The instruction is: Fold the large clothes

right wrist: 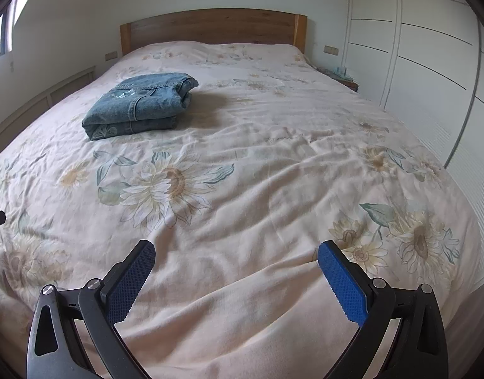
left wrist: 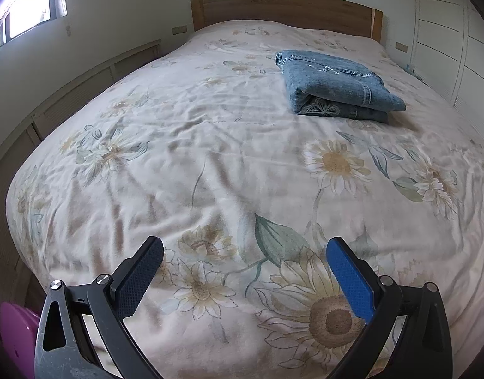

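Denim, folded into a thick blue bundle, lay on a flowered bedspread while both grippers hung empty near the foot of the bed.

The folded jeans (left wrist: 340,87) (right wrist: 141,105) sat on the far half of the bed, well apart from both grippers, long axis running slantwise from the headboard (right wrist: 210,27) end toward the foot, a butterfly-stitched layer showing at the nearer folded end. The left gripper (left wrist: 245,276) and right gripper (right wrist: 235,271) had their jaws spread wide, grasping nothing, above the wrinkled cream bedspread (left wrist: 210,164) printed with sunflowers. A window (left wrist: 27,3) lit the left wall; a white panelled wardrobe (right wrist: 425,63) stood at the right.
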A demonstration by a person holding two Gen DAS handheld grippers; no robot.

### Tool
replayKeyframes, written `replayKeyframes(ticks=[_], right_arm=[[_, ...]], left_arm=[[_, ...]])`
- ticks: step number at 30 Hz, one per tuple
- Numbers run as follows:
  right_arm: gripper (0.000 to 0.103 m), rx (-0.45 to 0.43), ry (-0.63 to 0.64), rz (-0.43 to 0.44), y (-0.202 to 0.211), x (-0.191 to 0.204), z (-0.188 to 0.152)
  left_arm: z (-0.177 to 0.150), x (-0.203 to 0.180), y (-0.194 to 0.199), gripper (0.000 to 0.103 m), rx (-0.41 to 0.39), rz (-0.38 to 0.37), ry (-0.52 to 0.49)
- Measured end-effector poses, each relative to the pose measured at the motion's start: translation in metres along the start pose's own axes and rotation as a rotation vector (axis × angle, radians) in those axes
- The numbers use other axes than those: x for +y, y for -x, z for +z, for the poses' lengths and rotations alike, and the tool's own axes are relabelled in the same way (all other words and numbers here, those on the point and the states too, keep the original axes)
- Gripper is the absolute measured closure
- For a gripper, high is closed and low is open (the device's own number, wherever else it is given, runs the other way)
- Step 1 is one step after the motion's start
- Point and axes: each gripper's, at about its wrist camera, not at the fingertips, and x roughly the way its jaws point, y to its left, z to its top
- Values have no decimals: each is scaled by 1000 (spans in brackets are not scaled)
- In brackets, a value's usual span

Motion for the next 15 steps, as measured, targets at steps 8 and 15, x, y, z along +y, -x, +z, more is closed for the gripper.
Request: replayKeyframes(ticks=[8,15], right_arm=[[0,2,8,0,-1,2,-1],[0,3,4,-2,-2,1,-2]], left_arm=[[1,-10,3,1,-8,-14,-20],[-1,-18,3,1,-5,-22,-43]])
